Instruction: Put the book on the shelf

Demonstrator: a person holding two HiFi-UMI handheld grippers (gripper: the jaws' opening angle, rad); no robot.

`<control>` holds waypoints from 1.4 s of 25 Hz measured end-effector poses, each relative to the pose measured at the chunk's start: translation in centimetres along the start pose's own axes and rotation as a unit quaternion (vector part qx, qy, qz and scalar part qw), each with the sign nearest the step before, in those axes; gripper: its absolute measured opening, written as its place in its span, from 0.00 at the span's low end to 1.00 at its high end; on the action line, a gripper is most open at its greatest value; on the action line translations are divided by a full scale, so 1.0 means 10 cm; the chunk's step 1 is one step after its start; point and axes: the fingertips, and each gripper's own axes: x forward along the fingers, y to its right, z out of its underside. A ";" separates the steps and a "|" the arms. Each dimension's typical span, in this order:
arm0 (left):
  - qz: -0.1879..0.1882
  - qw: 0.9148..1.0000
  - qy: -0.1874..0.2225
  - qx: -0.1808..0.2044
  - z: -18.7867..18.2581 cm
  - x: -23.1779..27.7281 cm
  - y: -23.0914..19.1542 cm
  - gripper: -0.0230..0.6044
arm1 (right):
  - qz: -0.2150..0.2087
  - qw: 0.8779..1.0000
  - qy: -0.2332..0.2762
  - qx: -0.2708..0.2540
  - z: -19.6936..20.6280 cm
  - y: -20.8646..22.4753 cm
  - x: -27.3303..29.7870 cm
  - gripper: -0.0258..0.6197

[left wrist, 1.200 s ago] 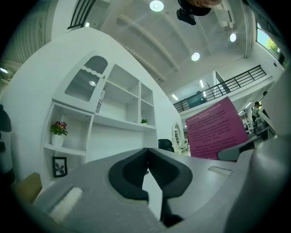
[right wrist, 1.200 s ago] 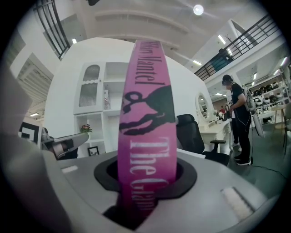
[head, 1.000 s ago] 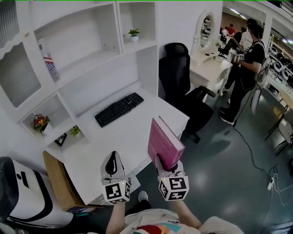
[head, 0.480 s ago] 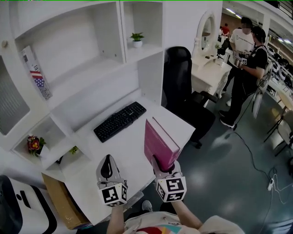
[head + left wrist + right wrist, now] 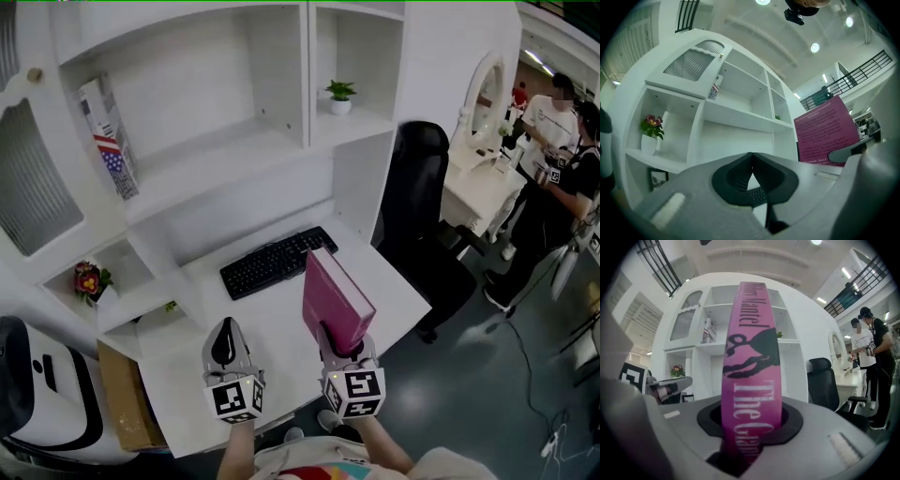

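A thick pink book [image 5: 335, 298] stands upright above the white desk's front edge, with my right gripper [image 5: 341, 349] shut on its lower end. In the right gripper view its pink spine [image 5: 751, 376] rises straight out of the jaws and hides the middle of the white shelf unit [image 5: 785, 345]. My left gripper [image 5: 226, 345] hovers over the desk to the book's left, shut with nothing in it. In the left gripper view the book's back cover [image 5: 825, 131] shows at the right. The wide shelf [image 5: 220, 150] lies far ahead, above the desk.
A black keyboard [image 5: 277, 262] lies on the desk [image 5: 281, 323] behind the book. A leaning book [image 5: 111, 150] stands on the wide shelf's left end, a small potted plant [image 5: 339, 97] in the right cubby, flowers [image 5: 90, 278] in the lower left cubby. A black chair [image 5: 422, 202] and people [image 5: 553, 159] are to the right.
The head view has swung so that shelf and desk sit more to the right and closer. The book stays upright in my right gripper; both grippers keep their places relative to each other.
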 end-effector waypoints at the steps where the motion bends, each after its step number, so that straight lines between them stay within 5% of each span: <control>1: -0.006 1.000 0.002 0.002 -0.02 0.03 0.01 0.03 | -0.007 1.000 0.001 0.000 -0.02 0.03 0.06 0.27; 13: -0.078 0.997 0.014 0.019 -0.14 0.16 -0.06 0.04 | -0.062 0.998 0.008 0.000 -0.14 0.20 0.54 0.27; 26: -0.100 0.994 0.009 0.030 -0.23 0.13 -0.11 0.04 | -0.122 0.992 0.017 -0.026 -0.30 -0.01 0.64 0.27; 35: -0.100 0.994 0.010 0.044 -0.42 0.14 -0.21 0.03 | -0.148 0.985 0.084 -0.029 -1.43 -0.23 0.85 0.27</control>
